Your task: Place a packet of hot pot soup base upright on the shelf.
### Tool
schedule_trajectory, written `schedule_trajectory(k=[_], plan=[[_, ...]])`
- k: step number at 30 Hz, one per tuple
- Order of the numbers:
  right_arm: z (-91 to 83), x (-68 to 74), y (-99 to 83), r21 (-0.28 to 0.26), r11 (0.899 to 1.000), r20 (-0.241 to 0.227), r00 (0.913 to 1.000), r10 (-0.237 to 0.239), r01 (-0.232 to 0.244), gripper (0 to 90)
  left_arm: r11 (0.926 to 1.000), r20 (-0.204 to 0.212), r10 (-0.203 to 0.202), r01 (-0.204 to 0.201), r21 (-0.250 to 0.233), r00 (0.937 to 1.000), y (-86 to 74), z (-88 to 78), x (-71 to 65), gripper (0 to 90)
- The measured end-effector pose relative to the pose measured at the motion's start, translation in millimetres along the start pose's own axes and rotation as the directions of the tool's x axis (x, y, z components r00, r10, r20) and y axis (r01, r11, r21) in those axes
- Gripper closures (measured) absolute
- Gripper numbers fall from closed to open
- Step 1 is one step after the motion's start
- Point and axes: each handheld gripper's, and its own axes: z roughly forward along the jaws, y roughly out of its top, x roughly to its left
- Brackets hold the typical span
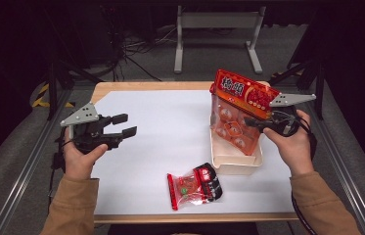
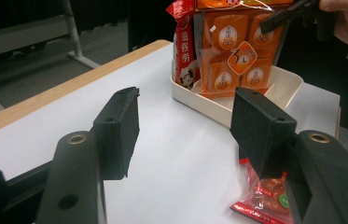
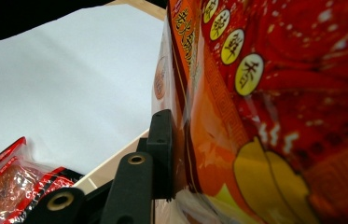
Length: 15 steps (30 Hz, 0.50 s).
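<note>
Plainly the big bag (image 1: 239,105) is the thing in hand: an orange-red snack bag of individually wrapped pieces, standing on end in the cream tray (image 1: 234,164) at the right of the counter (image 1: 170,132). The right gripper (image 1: 258,122) has its jaws clamped on the bag's side; in the right gripper view one jaw presses flat against the film, the other hidden behind the bag.

It looks light for its bulk, soft and crinkly, with glossy film that would likely slip in a shallow pinch. The loose pieces inside will shift, so the bag should sag and swing if held at one edge. A hold on the flat sealed top band, or deep across a side seam, seems safest; squeezing the middle risks crushing what is inside.

The left gripper (image 1: 116,128) hovers over the bare left part of the counter, jaws well apart, holding nothing. A small packet (image 1: 194,186), red and black with a clear window, lies flat near the front edge, apart from the tray. It too looks light and slippery; its crimped end would give the best purchase.
</note>
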Motion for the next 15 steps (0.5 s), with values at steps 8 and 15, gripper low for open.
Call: schedule_trajectory(k=[8, 15], plan=[[17.3, 0.7, -15.8, 0.041, 0.999, -0.02, 0.9998, -0.006, 0.006, 69.9, 0.9999, 0.0, 0.012, -0.012, 0.004, 0.9999, -0.1, 1.6, 1.0, 42.4], [22.0, 0.7, -23.9, 0.035, 0.999, -0.036, 0.9992, -0.014, 0.016, 69.9, 1.0, 0.007, 0.004, -0.004, 0.006, 1.0, -0.2, 3.5, 0.0, 42.0]])
